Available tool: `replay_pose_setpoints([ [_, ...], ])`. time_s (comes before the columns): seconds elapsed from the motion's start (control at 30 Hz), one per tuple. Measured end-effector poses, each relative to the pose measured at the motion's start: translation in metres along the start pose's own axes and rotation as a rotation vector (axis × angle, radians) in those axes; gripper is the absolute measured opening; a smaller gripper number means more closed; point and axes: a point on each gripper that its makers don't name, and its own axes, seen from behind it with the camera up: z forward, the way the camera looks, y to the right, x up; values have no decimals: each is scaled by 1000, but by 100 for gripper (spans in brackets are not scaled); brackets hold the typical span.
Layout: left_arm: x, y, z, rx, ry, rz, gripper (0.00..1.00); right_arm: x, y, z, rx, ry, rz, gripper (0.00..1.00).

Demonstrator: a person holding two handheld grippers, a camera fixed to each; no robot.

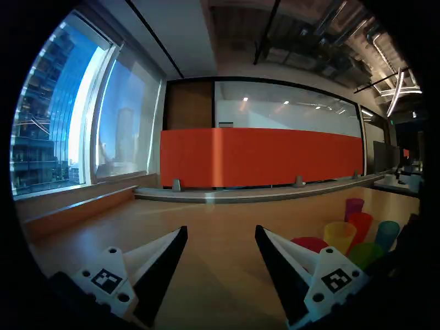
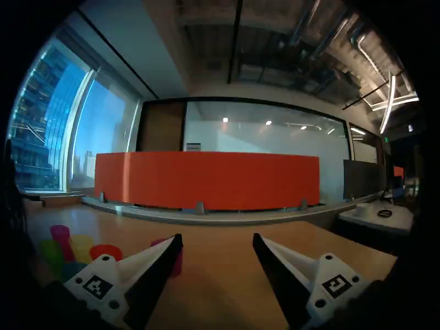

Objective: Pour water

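Closest in, in the left gripper view: left gripper [image 1: 220,227], spread wide, clamped on nothing, bare wooden table [image 1: 220,286] between the fingers. Likewise in the right gripper view: right gripper [image 2: 217,236], gaping wide and empty.

Next out, off the left gripper's right finger: cluster of coloured cups [image 1: 339,235], all upright, long axes vertical, a red cup [image 1: 309,243] just beyond that fingertip. From the right gripper, the same cluster [image 2: 82,245] off to the left, a purple cup [image 2: 177,264] half hidden behind the left finger.

So: cups between the two grippers, right of one, left of the other. Too close to call which gripper is nearer. Likely calls for a sideways swing inward, then a side-on grasp across an upright wall. Cannot tell which cup holds water.

Farthest ahead: orange partition [image 1: 258,157] along the table's back edge, window [image 1: 55,126] beyond to the left.
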Motion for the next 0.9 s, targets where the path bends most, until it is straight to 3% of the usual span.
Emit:
replay_pose_setpoints([
  [0.3, 0, 0, 0, 0, 0, 0, 91, -15, 5, 2, -6, -32, 46, 99],
  [0.9, 0, 0, 1, 0, 0, 0, 91, -27, 1, 5, -17, -71, 12, 99],
])
